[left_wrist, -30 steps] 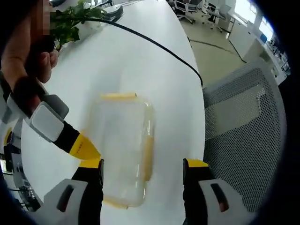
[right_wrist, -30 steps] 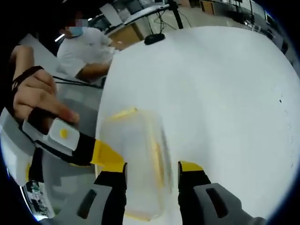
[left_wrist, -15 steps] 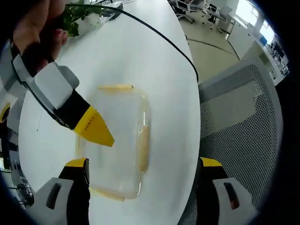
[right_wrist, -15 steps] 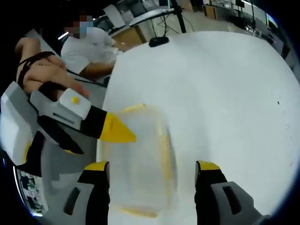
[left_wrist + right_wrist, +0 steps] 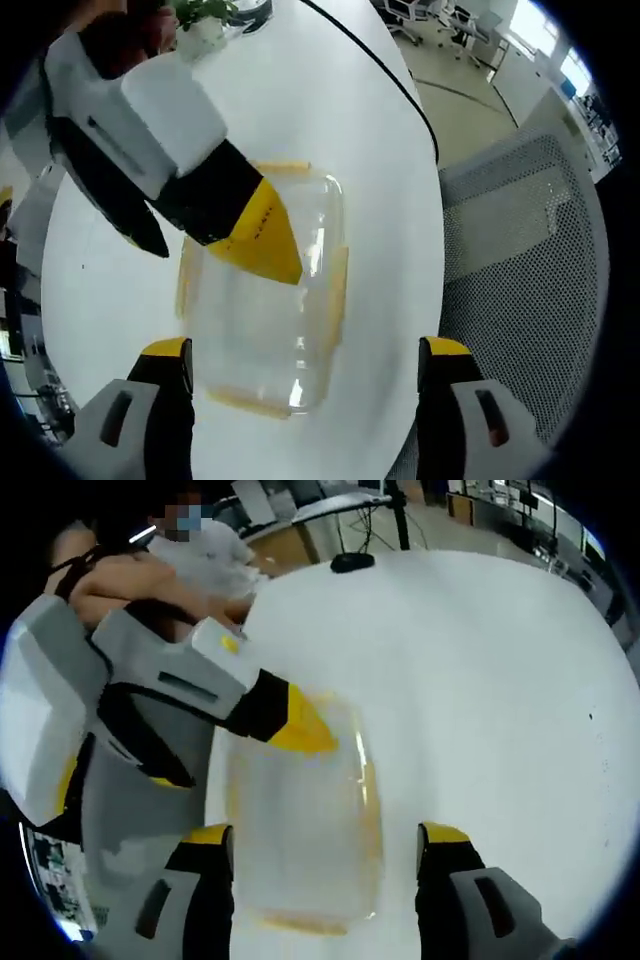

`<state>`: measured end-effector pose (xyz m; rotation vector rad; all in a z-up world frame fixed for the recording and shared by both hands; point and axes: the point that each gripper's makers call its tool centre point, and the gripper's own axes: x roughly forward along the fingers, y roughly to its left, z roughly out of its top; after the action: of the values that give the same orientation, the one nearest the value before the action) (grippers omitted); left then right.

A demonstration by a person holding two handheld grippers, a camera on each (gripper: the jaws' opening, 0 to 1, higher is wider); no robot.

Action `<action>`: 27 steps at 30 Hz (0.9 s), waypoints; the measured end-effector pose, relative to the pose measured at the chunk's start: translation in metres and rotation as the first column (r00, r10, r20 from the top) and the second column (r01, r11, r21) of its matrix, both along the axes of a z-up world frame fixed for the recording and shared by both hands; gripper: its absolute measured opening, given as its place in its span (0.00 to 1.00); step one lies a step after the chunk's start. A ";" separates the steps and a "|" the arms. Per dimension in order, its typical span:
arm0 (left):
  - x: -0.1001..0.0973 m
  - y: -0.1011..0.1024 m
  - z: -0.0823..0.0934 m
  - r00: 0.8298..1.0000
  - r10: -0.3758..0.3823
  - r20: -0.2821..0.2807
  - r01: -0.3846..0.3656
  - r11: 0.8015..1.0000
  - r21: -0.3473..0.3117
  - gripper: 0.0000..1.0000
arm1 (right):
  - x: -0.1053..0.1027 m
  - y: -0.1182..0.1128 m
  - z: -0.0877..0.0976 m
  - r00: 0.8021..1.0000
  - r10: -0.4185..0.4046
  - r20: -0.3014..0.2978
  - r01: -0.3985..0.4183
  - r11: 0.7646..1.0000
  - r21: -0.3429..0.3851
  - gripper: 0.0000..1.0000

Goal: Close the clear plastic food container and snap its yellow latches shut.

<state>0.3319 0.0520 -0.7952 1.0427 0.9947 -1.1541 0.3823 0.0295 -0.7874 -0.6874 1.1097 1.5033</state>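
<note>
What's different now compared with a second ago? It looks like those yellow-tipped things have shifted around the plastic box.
Both tools have opened wider and closed in over the clear container. In the left gripper view the right tool has come from the box's side to above its lid; in the right gripper view the left tool reached its far corner. Neither has taken hold. The container stayed on the white table, with its yellow latches looking as before.
</note>
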 end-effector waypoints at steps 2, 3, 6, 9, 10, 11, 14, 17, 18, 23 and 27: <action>0.003 0.002 0.000 1.000 0.001 -0.004 -0.001 1.000 0.002 0.94 | -0.001 -0.001 0.000 1.000 0.006 0.008 -0.006 1.000 -0.004 0.75; 0.003 0.003 0.000 1.000 0.000 -0.005 0.000 1.000 0.002 0.94 | -0.001 -0.002 -0.001 1.000 0.005 0.010 -0.005 1.000 -0.009 0.75; 0.007 0.002 0.001 1.000 -0.020 0.002 0.020 1.000 -0.003 0.92 | -0.004 -0.005 0.000 0.999 0.016 0.028 -0.016 1.000 -0.020 0.74; 0.009 0.002 0.002 1.000 -0.026 -0.001 0.026 1.000 -0.009 0.92 | -0.004 -0.010 -0.003 0.999 0.021 0.033 -0.019 0.999 -0.037 0.74; 0.010 0.002 0.002 1.000 -0.028 -0.002 0.028 1.000 -0.008 0.92 | -0.004 -0.011 -0.003 0.999 0.022 0.035 -0.020 0.999 -0.040 0.74; 0.010 0.002 0.002 0.999 -0.033 -0.003 0.032 0.999 -0.007 0.92 | -0.004 -0.013 -0.004 0.999 0.022 0.038 -0.020 0.999 -0.045 0.74; 0.014 0.002 0.004 0.999 -0.035 -0.010 0.035 0.999 -0.007 0.92 | -0.006 -0.016 -0.004 0.999 0.017 0.047 -0.015 0.999 -0.043 0.75; 0.014 0.000 0.004 0.998 -0.052 -0.028 0.051 0.998 -0.020 0.92 | -0.008 -0.023 -0.005 0.997 0.036 0.075 -0.032 0.998 -0.055 0.75; 0.014 0.000 0.004 0.998 -0.052 -0.030 0.052 0.998 -0.018 0.92 | -0.009 -0.026 -0.006 0.996 0.048 0.081 -0.043 0.997 -0.064 0.75; 0.018 0.007 -0.002 0.996 -0.076 -0.040 0.077 0.997 0.018 0.92 | -0.014 -0.029 -0.008 0.995 0.037 0.097 -0.032 0.998 -0.049 0.76; 0.018 0.008 -0.002 0.996 -0.078 -0.050 0.079 0.997 0.019 0.91 | -0.015 -0.031 -0.009 0.987 0.059 0.147 -0.052 0.997 -0.052 0.79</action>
<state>0.3502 0.0595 -0.7971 1.0828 1.0145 -1.2410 0.3673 -0.0012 -0.7966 -0.8561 1.0223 1.4514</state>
